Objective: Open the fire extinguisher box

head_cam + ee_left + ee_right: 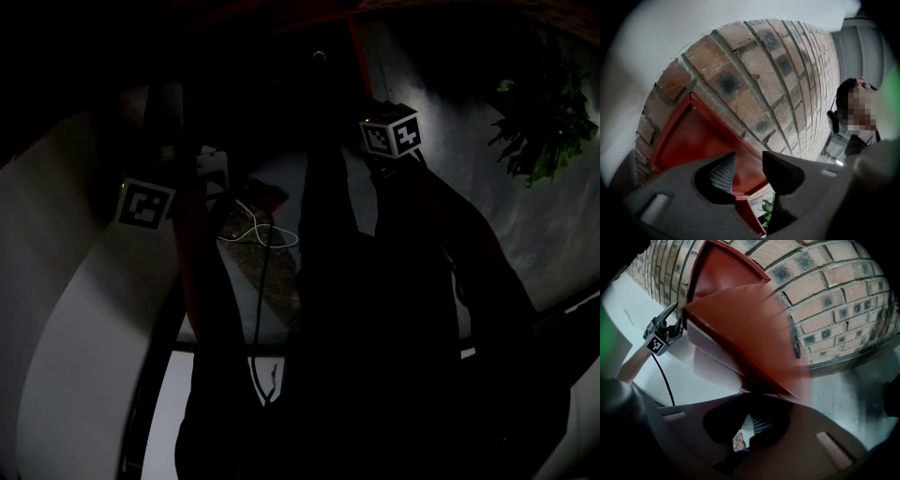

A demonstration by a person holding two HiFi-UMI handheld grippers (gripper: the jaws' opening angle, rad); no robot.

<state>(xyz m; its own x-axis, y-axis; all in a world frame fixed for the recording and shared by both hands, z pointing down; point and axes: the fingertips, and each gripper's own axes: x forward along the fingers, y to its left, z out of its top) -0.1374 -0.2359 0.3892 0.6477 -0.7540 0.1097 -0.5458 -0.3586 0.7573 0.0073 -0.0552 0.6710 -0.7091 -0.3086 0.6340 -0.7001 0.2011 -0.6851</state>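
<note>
Setting: brick wall (754,61) over a pale floor (855,380). Head view nearly black; only the marker cubes and a plant (544,122) at far right legible.
Task object: fire extinguisher box (717,268), red, mounted on the wall. Door (745,329) swung part-way out and blurred in the right gripper view, with a dark handle slot (793,338) on its face.
Left gripper (749,159): clamped on the door's free edge, left side of the box. Red panel fills the gap between the pads.
Right gripper (752,404): jaws drawn close, hardly a gap. Door's near lower edge sits just above the tips; contact not resolvable, nothing clearly pinched.
Stage (judged): box partly open, swing unfinished.
Risk 1: thin-edge hold on the left could slip if the pull departs from the hinge arc; door would then swing back.
Risk 2: door close over the right gripper; likely knock against the near edge unless moved clear.
Risk 3: cable (663,376) hanging below the left gripper; possible snag on the door corner.
Risk 4: poor light in the head view; clearances easy to misjudge.
</note>
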